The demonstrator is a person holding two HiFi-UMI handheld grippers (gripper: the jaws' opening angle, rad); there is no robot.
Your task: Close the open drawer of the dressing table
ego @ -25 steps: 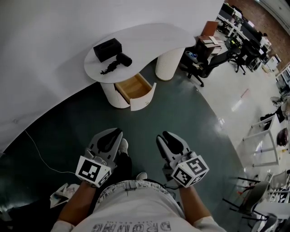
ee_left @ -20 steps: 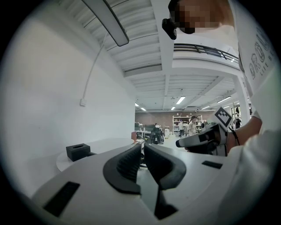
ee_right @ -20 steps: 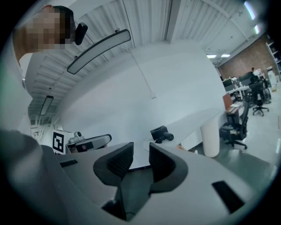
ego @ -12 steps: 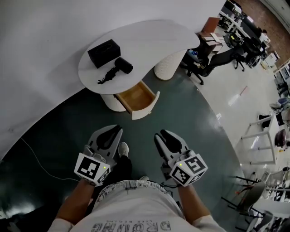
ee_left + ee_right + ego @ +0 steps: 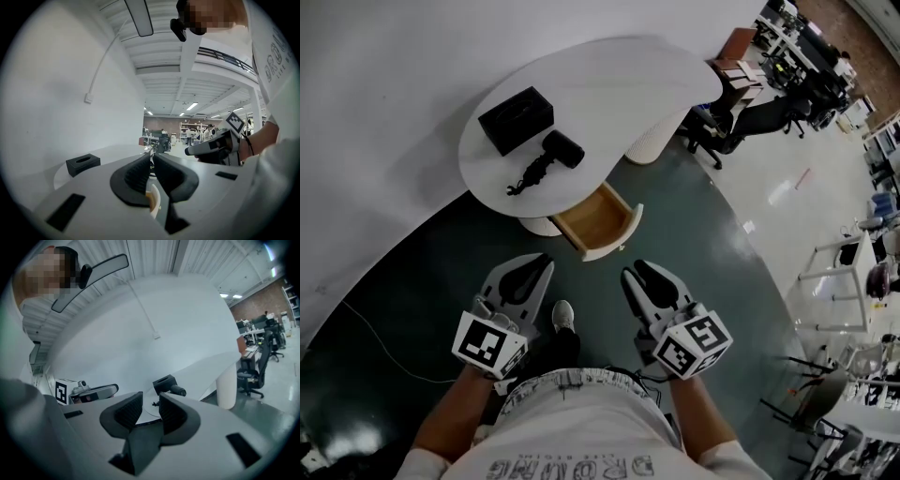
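Note:
The white dressing table (image 5: 609, 80) stands against the curved wall. Its drawer (image 5: 598, 220) is pulled out, showing a wooden inside and a white front (image 5: 617, 246). On the tabletop lie a black box (image 5: 516, 120) and a black hair dryer (image 5: 548, 155). My left gripper (image 5: 528, 269) hangs a short way in front of the drawer front, left of it, shut with nothing in it. My right gripper (image 5: 642, 275) is just right of the drawer front, open and empty. In the left gripper view the drawer (image 5: 151, 202) shows below the left gripper (image 5: 152, 157). The right gripper (image 5: 149, 401) points toward the box (image 5: 164, 383).
Office chairs (image 5: 741, 122) stand past the table's right end, beside its thick white leg (image 5: 652, 141). White desk frames (image 5: 839, 281) are at the right. A thin cable (image 5: 384, 337) runs over the dark floor at the left. The person's shoe (image 5: 563, 316) is between the grippers.
Both grippers and the person have moved toward the table; the open drawer now sits closer and lower in the head view. The jaws look the same.

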